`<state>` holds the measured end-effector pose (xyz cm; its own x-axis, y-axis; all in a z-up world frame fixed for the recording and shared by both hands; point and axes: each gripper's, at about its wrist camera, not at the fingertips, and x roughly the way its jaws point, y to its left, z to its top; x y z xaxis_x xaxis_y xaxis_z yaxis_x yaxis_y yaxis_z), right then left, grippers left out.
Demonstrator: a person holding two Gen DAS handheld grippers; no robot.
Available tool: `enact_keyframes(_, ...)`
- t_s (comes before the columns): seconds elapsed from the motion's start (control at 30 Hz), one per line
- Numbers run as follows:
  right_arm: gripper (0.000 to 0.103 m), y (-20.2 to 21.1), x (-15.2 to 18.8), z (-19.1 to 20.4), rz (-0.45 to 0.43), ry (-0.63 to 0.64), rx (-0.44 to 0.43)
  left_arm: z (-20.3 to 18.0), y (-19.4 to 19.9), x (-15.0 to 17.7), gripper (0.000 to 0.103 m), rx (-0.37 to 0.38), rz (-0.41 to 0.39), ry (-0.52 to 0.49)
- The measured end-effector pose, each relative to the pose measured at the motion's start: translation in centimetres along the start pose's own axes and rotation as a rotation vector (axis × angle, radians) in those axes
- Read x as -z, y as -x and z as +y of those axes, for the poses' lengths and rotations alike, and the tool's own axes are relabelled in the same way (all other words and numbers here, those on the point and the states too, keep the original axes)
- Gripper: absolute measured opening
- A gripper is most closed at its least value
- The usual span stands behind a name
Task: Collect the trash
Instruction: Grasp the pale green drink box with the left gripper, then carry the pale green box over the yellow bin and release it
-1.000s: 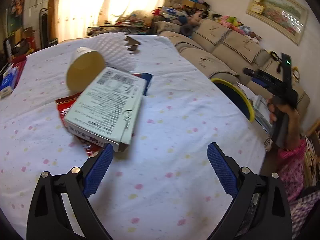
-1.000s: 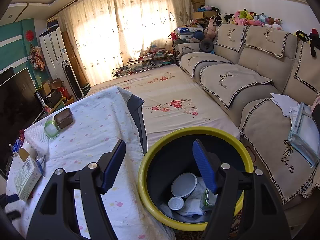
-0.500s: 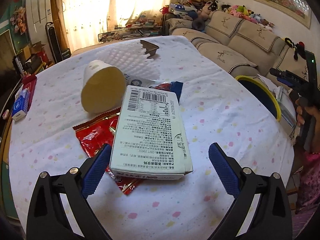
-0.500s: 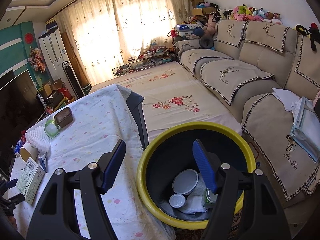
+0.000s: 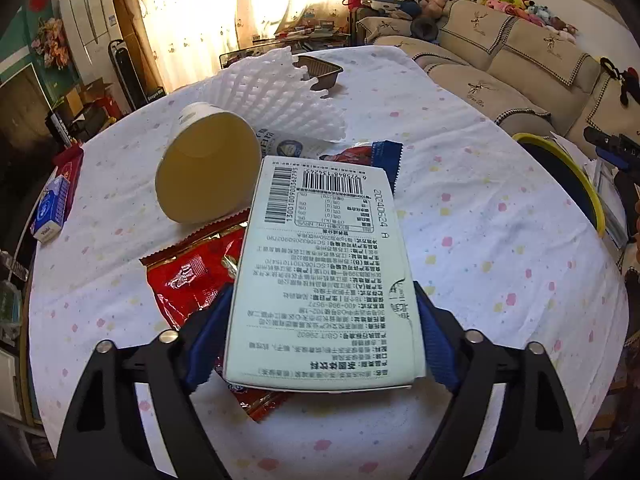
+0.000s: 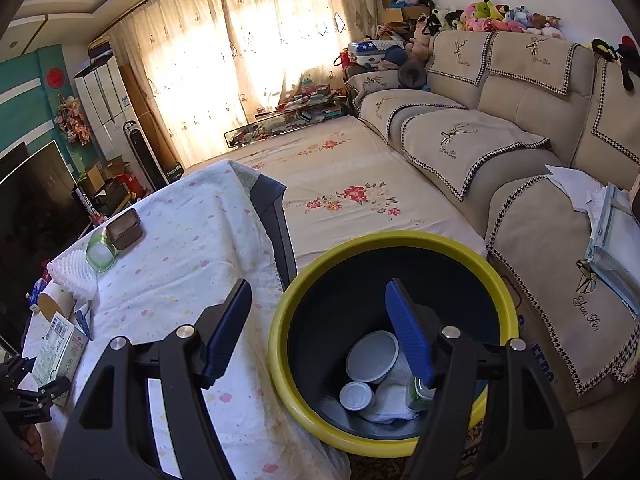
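My left gripper [image 5: 320, 332] had its jaws just closing around the near end of the pale green box [image 5: 324, 272], and its blue pads [image 5: 208, 332] sat against the two long sides. I judged them pressed on, though the grip looked fresh and sat only at one end. The box lay on the table [image 5: 480, 240], on top of a red wrapper [image 5: 188, 280].

My worry was that the box, held far from its middle, would droop or twist out as I lifted. Its near edge overlapped the wrapper, so that could be dragged along and fall to the floor. The paper cup [image 5: 204, 172], lying on its side just beside the box, might roll if nudged. Behind it lay a white foam net [image 5: 280, 100].

My right gripper [image 6: 320, 332] had its jaws apart with nothing between them, hovering over the yellow-rimmed bin [image 6: 496, 276] beside the table. If I left it there it could block the drop.

The bin held a round white lid [image 6: 372, 354], a smaller lid [image 6: 354, 396], some white crumpled stuff [image 6: 392, 400] and what looked like a green-capped bottle [image 6: 414, 396]. The cup was empty. On the far side of the table, a small brown tray [image 6: 124, 230] stood by a clear green dish [image 6: 100, 256], and I could not tell what either held.
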<state>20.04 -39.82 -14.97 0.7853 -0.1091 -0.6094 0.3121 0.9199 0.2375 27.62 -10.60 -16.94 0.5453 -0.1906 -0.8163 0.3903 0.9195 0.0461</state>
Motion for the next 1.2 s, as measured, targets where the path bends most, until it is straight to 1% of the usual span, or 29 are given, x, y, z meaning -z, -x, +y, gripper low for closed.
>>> enact_keyframes(0.03, 0.066, 0.0, 0.0, 0.0, 0.0, -0.001, -0.001, 0.1, 0.0, 0.0, 0.074, 0.003, 0.002, 0.01)
enact_keyframes(0.2, 0.066, 0.4, 0.2, -0.3, -0.006, -0.008, -0.006, 0.0, 1.2, 0.1, 0.073, -0.006, -0.02, 0.022)
enact_keyframes(0.37, 0.066, 1.4, 0.5, -0.9, -0.015, -0.025, -0.016, -0.9, 3.7, 0.4, 0.071, -0.027, -0.059, 0.014)
enact_keyframes(0.53, 0.066, 2.3, 0.9, -1.5, -0.021, -0.039, -0.028, -2.5, 6.5, 0.8, 0.071, -0.003, -0.104, 0.006)
enact_keyframes(0.7, 0.066, 3.6, 1.0, -2.5, -0.039, -0.054, -0.032, -4.5, 9.0, 0.3, 0.071, 0.035, -0.15, -0.018)
enact_keyframes(0.87, 0.066, 5.3, 1.1, -4.0, -0.063, -0.073, -0.026, -7.4, 9.8, -1.2, 0.071, 0.082, -0.174, -0.068)
enact_keyframes(1.07, 0.066, 7.9, 1.3, -6.7, -0.102, -0.088, 0.019, -12.5, 8.3, -4.0, 0.071, 0.175, -0.167, -0.139)
enact_keyframes(1.2, 0.066, 9.3, 1.6, -8.9, -0.119, -0.113, 0.056, -16.7, 6.3, -6.1, 0.071, 0.244, -0.139, -0.2)
